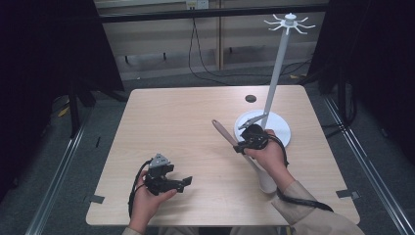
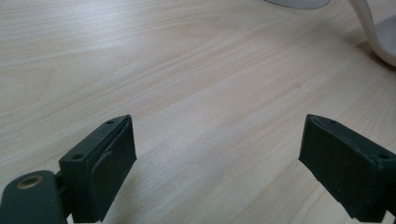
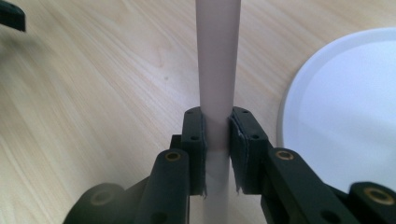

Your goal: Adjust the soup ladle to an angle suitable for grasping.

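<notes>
At lower left of the high view, the left hand-held gripper (image 1: 182,183) rests released on the worktop (image 1: 186,127), nothing between its jaws. Right of centre, the right hand-held gripper (image 1: 241,147) is clenched on the handle of a pale spoon (image 1: 226,133), beside the white stand (image 1: 279,128). The grip sits mid-handle on smooth material; the spoon could likely pivot or slip when raised toward the stand's hooks (image 1: 289,22).

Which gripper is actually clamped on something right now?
The right gripper: its pads press the pale spoon handle beside the white stand base. The left gripper stands open over bare table.
</notes>
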The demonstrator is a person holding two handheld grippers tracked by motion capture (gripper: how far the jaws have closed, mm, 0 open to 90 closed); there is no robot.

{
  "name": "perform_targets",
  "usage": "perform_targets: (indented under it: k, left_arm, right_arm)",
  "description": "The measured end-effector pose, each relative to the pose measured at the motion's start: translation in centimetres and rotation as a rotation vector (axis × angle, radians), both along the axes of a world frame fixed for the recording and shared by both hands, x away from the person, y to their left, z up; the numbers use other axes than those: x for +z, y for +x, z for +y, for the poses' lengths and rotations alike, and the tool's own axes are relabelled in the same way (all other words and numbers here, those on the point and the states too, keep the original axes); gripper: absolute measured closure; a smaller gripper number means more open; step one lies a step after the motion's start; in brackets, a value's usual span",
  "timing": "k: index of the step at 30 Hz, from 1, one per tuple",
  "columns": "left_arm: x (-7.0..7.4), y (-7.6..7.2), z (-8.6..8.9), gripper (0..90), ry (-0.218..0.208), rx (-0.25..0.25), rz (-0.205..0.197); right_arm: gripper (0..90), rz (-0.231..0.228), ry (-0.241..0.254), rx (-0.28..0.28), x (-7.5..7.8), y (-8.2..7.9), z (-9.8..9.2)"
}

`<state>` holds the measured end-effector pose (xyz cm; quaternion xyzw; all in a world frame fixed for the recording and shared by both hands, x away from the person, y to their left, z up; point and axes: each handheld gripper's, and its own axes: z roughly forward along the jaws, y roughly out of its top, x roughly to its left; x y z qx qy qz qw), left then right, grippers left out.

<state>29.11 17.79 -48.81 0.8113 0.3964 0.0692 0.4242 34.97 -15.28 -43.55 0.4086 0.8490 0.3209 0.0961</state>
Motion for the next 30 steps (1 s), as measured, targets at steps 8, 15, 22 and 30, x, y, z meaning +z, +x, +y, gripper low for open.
perform_targets:
  k: [8,15,22,30]
  left_arm:
    - [0.0,0.0,-0.1,10.5,0.012,-0.002,-0.002]
    - [-0.1,0.0,-0.2,10.4,0.008,-0.003,0.0]
    - [-0.2,0.0,-0.3,10.4,0.007,-0.007,0.002]
    - [-0.3,0.0,-0.4,10.3,0.012,-0.015,0.007]
  right_arm:
    - [77.3,-0.08,0.105,-0.063,1.5,-1.0,-2.3]
    - [77.3,-0.153,0.163,-0.085,3.0,-1.9,-3.8]
    - [77.4,-0.223,0.217,-0.104,3.9,-3.4,-5.1]
    - [77.3,-0.269,0.251,-0.108,4.8,-4.5,-6.5]
